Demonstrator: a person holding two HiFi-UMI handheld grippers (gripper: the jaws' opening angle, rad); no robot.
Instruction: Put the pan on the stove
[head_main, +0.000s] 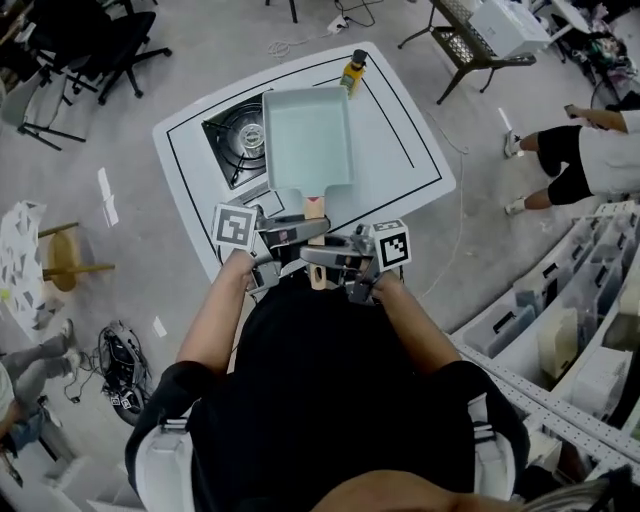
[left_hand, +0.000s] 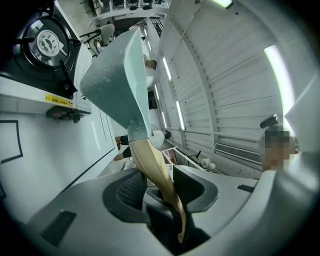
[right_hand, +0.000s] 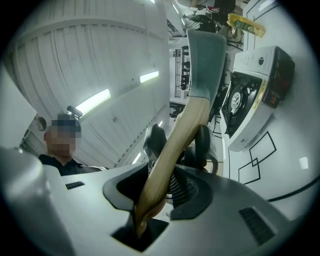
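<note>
- L gripper (left_hand: 161, 185) & R gripper (right_hand: 155, 192): jaws partway closed, both clamped on wooden handle (head_main: 315, 208) of pan (head_main: 307, 138).
- Pan overlapped stove (head_main: 235, 135) edge, head view.

No legible text or numbers.
1. Yellow label strip (left_hand: 59, 100) on the front of the stove (left_hand: 47, 42): dark print, too small to read.
2. Black-and-white square code marker (head_main: 234, 224) on the cube of the left gripper (head_main: 296, 232); second marker (head_main: 391, 245) on the cube of the right gripper (head_main: 318, 257). Pattern only, no letters.
3. Bottle (head_main: 353, 70) on the tabletop (head_main: 410, 185): yellow label, unreadable.
</note>
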